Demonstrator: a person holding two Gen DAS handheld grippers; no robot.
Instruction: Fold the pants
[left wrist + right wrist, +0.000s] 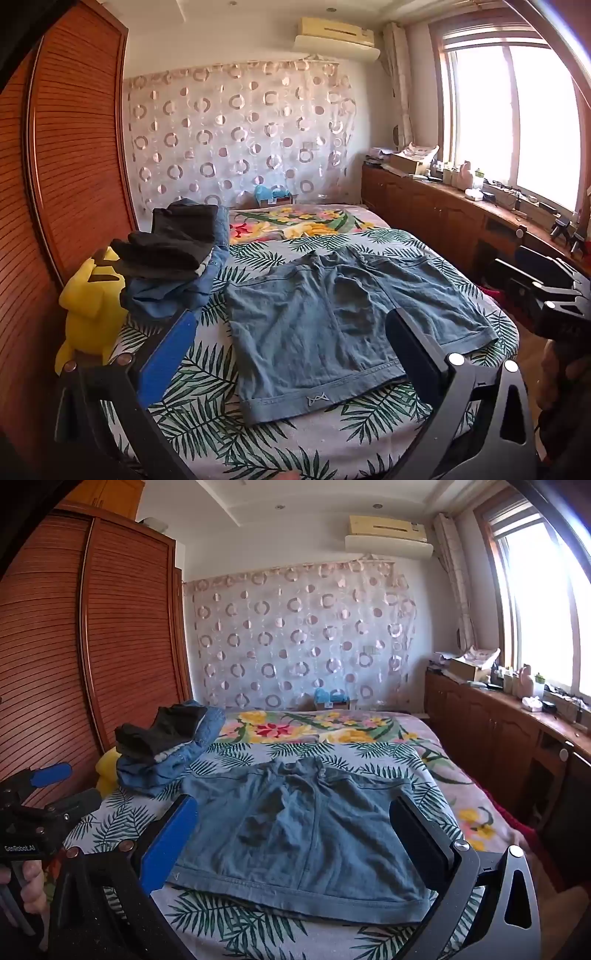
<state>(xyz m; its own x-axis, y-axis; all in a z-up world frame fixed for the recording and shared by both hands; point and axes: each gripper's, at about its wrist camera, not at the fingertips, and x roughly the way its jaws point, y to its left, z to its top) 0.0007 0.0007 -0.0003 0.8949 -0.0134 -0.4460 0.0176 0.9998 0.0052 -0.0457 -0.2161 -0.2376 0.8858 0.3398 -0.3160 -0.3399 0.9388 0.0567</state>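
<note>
Blue denim shorts (332, 314) lie spread flat on the leaf-print bed cover (207, 417), waistband far, leg hems near. They also show in the right wrist view (314, 830). My left gripper (291, 336) is open and empty, held above the near hems. My right gripper (295, 823) is open and empty, above the shorts' near edge. The right gripper also shows at the right edge of the left wrist view (546, 291); the left gripper shows at the left edge of the right wrist view (40, 794).
A pile of folded dark and denim clothes (177, 254) sits at the bed's left, next to a yellow plush toy (92, 310). A wooden wardrobe (66, 147) stands left. A low wooden cabinet (443, 214) with clutter runs along the right under the window.
</note>
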